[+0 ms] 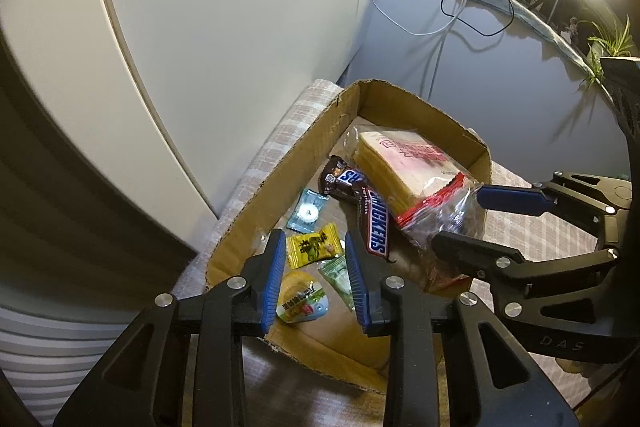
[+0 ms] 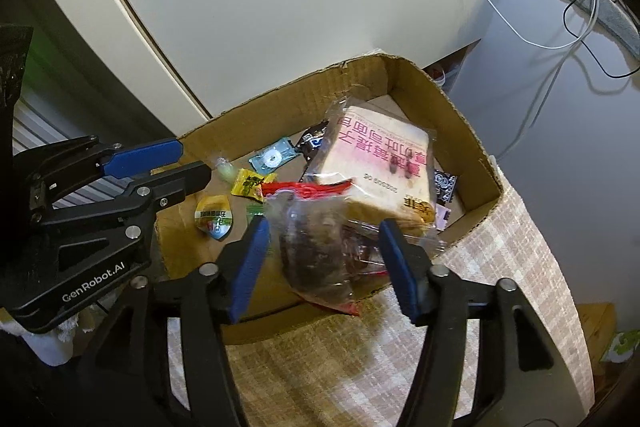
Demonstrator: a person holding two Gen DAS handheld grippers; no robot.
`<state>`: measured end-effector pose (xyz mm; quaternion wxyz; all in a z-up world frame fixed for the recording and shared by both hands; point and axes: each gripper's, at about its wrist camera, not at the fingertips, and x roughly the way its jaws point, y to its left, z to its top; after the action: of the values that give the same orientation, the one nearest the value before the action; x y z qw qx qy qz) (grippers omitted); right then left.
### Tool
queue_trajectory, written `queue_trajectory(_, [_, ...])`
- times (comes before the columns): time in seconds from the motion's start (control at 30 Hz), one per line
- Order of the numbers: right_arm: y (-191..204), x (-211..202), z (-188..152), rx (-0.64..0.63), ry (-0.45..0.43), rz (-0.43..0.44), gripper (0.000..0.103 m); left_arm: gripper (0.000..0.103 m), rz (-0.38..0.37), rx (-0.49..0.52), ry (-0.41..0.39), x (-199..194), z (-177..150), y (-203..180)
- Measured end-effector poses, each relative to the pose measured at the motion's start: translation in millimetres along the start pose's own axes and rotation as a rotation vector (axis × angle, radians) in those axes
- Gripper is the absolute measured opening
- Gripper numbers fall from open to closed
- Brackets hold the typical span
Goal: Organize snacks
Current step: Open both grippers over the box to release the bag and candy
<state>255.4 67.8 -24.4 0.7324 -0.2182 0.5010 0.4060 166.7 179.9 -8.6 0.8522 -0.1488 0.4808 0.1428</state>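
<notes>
The bread bag (image 2: 372, 163) lies in the cardboard box (image 2: 280, 99), mid frame. The right claw (image 2: 324, 263) is wide open around its crinkly end, maybe touching. The left claw (image 1: 316, 279) hangs open over small candies (image 1: 314, 247).

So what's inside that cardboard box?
The cardboard box holds a bagged bread loaf, two Snickers bars, and small wrapped candies. The loaf hides whatever lies under it.

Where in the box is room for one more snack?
Bare cardboard shows at the box's near end, below the jelly cup. The far end is crowded: the bread bag lies there, beside the Snickers.
</notes>
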Motion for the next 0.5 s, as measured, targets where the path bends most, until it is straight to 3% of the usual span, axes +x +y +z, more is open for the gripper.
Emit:
queue_trajectory(0.13, [-4.8,-1.7,-2.2,0.008,-0.003,-0.016,0.062,0.036,0.011,0.005,-0.002,-0.8,0.2,-1.0])
queue_trajectory(0.2, [-7.2,-2.1,-3.9,0.012,-0.002,-0.023,0.071,0.036,0.011,0.006,-0.001,-0.8,0.6,-1.0])
queue_trajectory(0.33, [-10.4,-6.6,-8.0,0.021,-0.012,-0.029,0.072,0.037,0.012,0.007,0.001,-0.8,0.7,-1.1])
queue_trajectory(0.5, [-10.2,-11.1,-8.6,0.024,-0.018,-0.047,0.072,0.048,0.016,0.005,0.001,-1.2,-0.1,-1.9])
